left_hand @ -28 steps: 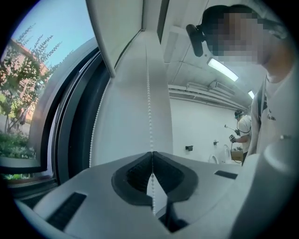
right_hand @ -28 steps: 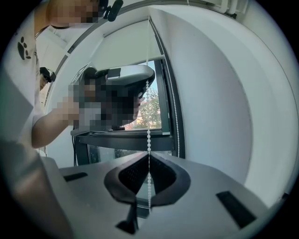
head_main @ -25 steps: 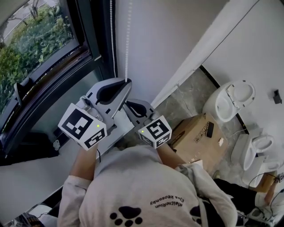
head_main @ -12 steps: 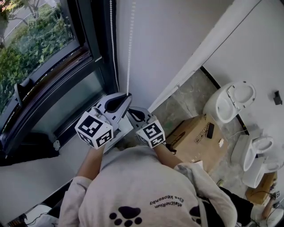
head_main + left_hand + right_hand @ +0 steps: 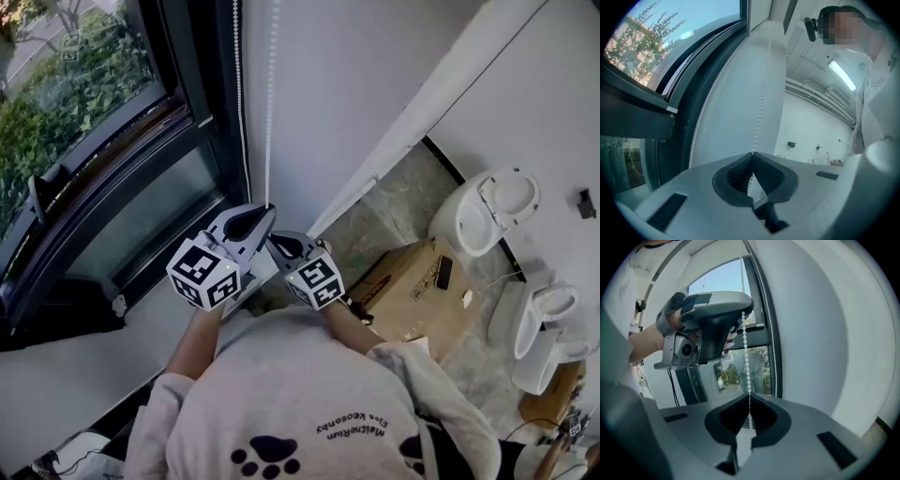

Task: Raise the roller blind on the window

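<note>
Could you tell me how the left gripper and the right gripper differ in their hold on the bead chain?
The left gripper pinches the bead chain higher; the right gripper pinches it just below. The left gripper sits nearer the window, the right gripper farther. Both are shut on the same strand.

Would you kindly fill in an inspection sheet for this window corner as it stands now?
Surface: grey stone floor, partly taken up by stored goods.
Job's things: bead chain hangs in two strands beside the window; the blind itself cannot be made out.
Clutter: cardboard box with a small dark item on top; white toilets stand on the floor.
Grippers: left gripper and right gripper each have their fingers closed on the same chain strand, left above right.
Cables: a dark cable hangs below the left gripper.
Surroundings: white wall; greenery outside the glass.
</note>
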`<act>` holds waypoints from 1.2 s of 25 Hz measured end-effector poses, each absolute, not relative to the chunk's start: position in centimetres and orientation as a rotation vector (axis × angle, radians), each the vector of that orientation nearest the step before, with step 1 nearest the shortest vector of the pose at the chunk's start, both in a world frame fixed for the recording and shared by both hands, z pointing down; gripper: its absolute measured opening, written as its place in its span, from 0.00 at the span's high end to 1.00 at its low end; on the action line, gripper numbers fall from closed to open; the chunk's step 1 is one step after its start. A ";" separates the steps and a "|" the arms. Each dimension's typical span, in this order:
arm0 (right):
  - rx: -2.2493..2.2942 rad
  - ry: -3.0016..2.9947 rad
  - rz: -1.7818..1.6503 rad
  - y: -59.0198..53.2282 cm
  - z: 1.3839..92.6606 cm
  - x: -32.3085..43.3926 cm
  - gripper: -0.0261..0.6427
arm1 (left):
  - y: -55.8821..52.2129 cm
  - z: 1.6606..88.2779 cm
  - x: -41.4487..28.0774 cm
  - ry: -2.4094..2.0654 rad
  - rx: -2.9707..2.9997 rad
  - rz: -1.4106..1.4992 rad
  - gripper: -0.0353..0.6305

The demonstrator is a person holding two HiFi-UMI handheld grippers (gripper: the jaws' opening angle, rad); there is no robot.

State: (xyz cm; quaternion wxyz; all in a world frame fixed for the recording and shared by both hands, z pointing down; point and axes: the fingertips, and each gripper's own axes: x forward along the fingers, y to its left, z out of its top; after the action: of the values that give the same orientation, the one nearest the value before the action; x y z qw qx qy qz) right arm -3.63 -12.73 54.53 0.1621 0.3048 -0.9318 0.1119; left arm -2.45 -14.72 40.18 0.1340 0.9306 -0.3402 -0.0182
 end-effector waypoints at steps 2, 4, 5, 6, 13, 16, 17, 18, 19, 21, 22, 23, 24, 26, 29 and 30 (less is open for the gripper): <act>0.862 -2.661 0.330 -12.7 54.6 -3.7 0.94 | -14.7 40.2 -2.5 -0.987 2.697 -0.056 0.93; 0.838 -2.661 0.343 -12.5 54.6 -3.8 0.94 | -14.8 40.2 -2.5 -0.989 2.694 -0.067 0.93; 0.824 -2.661 0.345 -12.4 54.5 -3.9 0.94 | -14.8 40.2 -2.6 -0.989 2.692 -0.072 0.93; 0.815 -2.664 0.345 -12.3 54.3 -4.0 0.88 | -14.7 40.2 -2.6 -0.989 2.690 -0.077 0.93; 0.887 -2.700 0.233 -12.0 48.0 -2.4 0.78 | -14.5 40.3 -2.5 -0.996 2.710 -0.063 0.93; 0.933 -2.744 0.164 -12.2 43.9 -1.7 0.78 | -14.5 40.3 -2.7 -0.998 2.705 -0.078 0.93; 0.945 -2.755 0.141 -12.3 42.5 -1.5 0.78 | -14.6 40.3 -2.8 -0.998 2.705 -0.081 0.93; 0.953 -2.765 0.116 -12.5 41.2 -1.4 0.78 | -14.6 40.3 -2.9 -1.000 2.705 -0.082 0.93; 0.957 -2.778 0.095 -12.5 39.9 -1.3 0.78 | -14.6 40.3 -3.0 -1.001 2.706 -0.081 0.93; 0.961 -2.825 0.072 -12.7 37.1 -1.4 0.78 | -14.6 40.3 -3.1 -1.004 2.707 -0.081 0.93; 0.963 -2.850 0.063 -12.8 35.7 -1.6 0.78 | -14.6 40.2 -3.1 -1.003 2.707 -0.081 0.93; 0.965 -2.868 0.053 -12.9 34.4 -1.8 0.78 | -14.5 40.2 -3.0 -1.002 2.707 -0.082 0.93; 0.967 -2.879 0.040 -13.1 33.3 -2.0 0.78 | -14.5 40.1 -3.0 -1.000 2.708 -0.083 0.93; 0.963 -2.897 0.030 -13.6 31.6 -2.7 0.78 | -14.4 40.1 -2.8 -0.996 2.710 -0.085 0.93; 0.940 -2.941 0.059 -14.3 29.8 -3.7 0.78 | -14.2 40.2 -2.7 -0.990 2.712 -0.085 0.93; 0.939 -2.949 0.057 -14.4 29.3 -3.9 0.79 | -14.2 40.2 -2.6 -0.989 2.714 -0.085 0.93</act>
State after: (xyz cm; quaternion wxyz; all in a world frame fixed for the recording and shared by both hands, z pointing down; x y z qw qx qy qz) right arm -3.95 -14.41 29.31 0.0229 0.3032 -0.9525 0.0184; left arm -2.64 -14.19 40.23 0.1257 0.9317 -0.3396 -0.0291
